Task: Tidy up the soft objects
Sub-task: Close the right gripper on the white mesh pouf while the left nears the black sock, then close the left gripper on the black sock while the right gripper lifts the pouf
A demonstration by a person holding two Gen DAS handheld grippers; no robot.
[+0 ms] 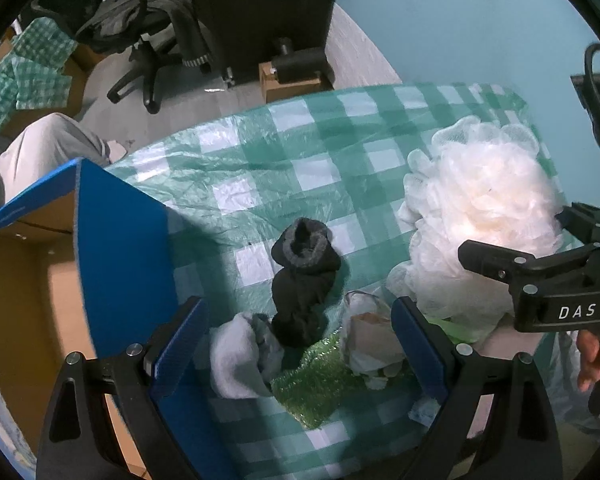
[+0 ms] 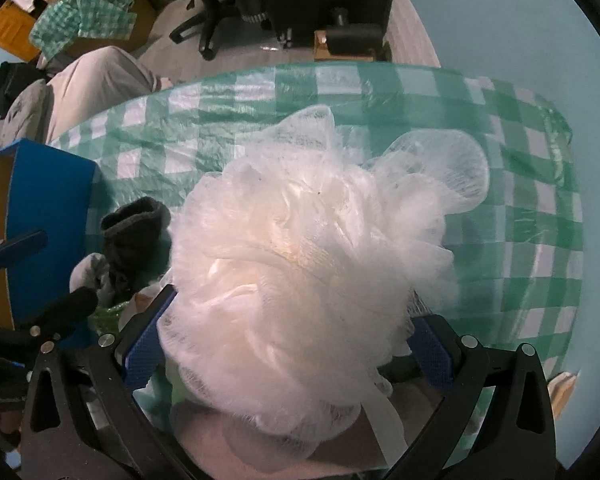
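Note:
A white mesh bath puff (image 2: 300,248) lies on the green checked tablecloth (image 2: 532,240) and fills the gap between the wide-spread fingers of my right gripper (image 2: 290,344), which is open; both blue pads (image 2: 144,344) touch its sides. The left wrist view shows the puff (image 1: 484,208) at the right with the right gripper (image 1: 540,248) against it. My left gripper (image 1: 300,344) is open above a pile: a black sock (image 1: 304,280), a pale grey sock (image 1: 240,356), green bubble wrap (image 1: 320,388) and a crumpled clear bag (image 1: 372,332).
A cardboard box with blue outer walls (image 1: 120,240) stands open at the table's left. Past the far table edge are a person's grey-trousered leg (image 1: 48,148), an office chair (image 1: 148,40) and a dark cabinet (image 1: 260,12). A hand (image 1: 596,356) holds the right gripper's handle.

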